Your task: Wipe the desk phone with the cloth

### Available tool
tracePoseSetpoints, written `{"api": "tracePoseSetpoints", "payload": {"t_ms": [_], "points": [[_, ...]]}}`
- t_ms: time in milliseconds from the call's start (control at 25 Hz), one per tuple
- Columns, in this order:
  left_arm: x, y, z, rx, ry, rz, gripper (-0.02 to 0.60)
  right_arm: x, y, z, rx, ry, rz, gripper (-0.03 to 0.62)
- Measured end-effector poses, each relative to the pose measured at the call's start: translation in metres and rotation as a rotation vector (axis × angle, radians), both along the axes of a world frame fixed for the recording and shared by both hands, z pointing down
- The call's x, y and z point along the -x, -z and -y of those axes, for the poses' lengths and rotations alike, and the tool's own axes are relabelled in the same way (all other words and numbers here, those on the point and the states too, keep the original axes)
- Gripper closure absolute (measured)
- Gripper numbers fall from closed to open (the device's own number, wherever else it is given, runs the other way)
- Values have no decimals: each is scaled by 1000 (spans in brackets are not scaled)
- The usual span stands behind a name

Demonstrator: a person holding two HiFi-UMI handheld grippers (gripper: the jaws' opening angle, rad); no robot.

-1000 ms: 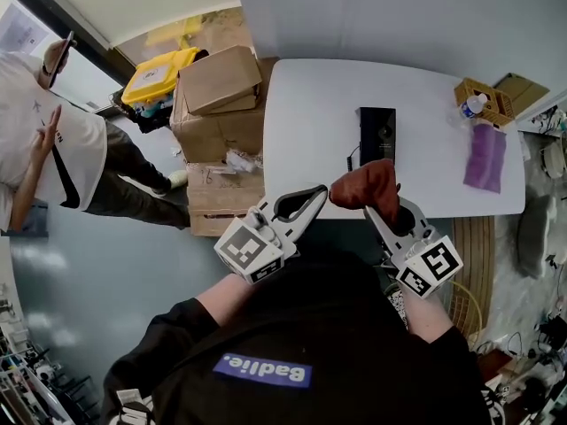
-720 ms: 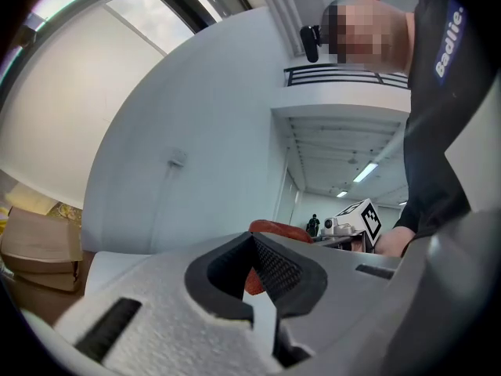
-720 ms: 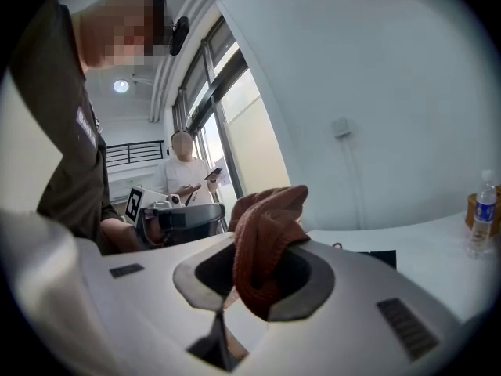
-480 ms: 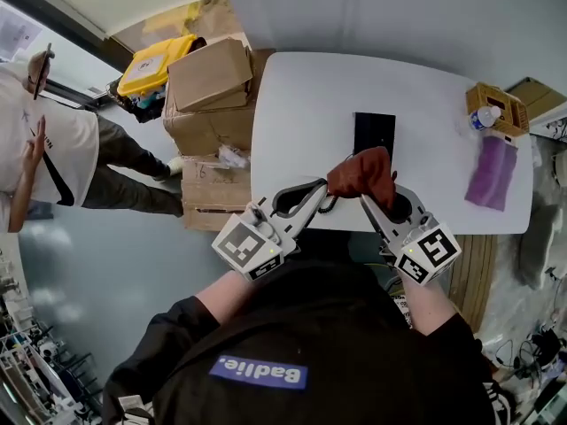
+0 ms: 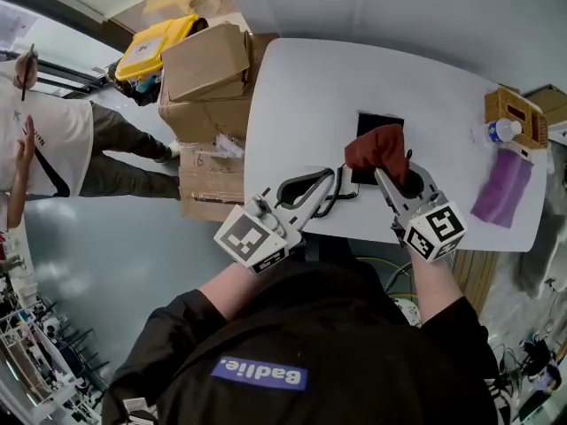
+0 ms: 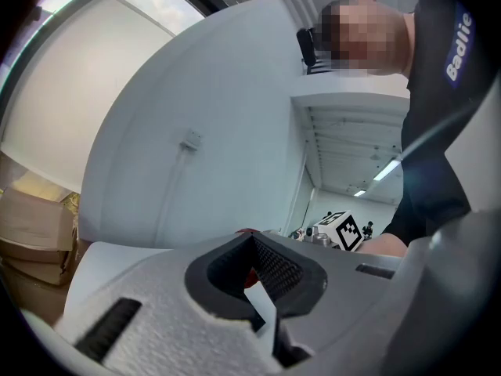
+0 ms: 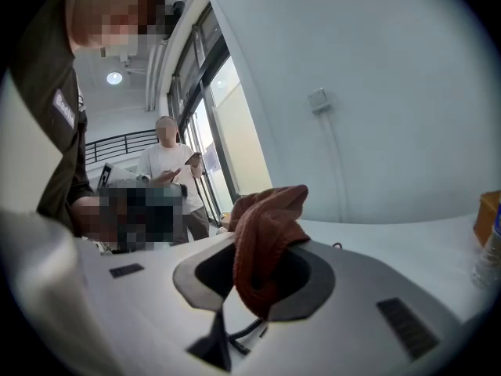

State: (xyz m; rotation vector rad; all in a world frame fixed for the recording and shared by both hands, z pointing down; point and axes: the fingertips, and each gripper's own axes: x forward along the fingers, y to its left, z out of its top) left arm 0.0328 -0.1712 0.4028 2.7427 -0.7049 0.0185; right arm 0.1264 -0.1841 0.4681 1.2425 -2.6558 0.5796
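- Head view: the right tool (image 5: 386, 173) clamps the rust-red knitted cloth (image 5: 376, 146) over the black desk phone (image 5: 374, 123) on the white tabletop (image 5: 297, 96) — its grip could slip mid-wipe.
- The left tool (image 5: 330, 177), jaws together and empty, could snag the black coiled cord (image 5: 342, 192).

A person seen from above holds a two-jaw gripper in each hand, bare forearms reaching forward out of dark sleeves. The left gripper (image 5: 326, 181) points ahead and to the right, its jaws closed tip to tip with nothing between them. The right gripper (image 5: 383, 173) points ahead and slightly left, its jaws clamped on a bunched rust-red cloth (image 5: 376, 146). The two gripper tips sit near each other, not touching.
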Motion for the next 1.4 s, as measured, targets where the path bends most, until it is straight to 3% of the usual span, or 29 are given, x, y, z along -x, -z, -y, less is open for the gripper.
{"api": "tracePoseSetpoints", "payload": {"t_ms": [680,920,1400], "points": [[-15,-18,28,50,71,15,575,-22,-96,84,102,10,-90,500],[-13,-16,27,69,80,11,577,-20,-130,69,155,27,-114,500],[-11,-25,10,68,9,29,577,-13,-162,1,218,45,-138,500]]}}
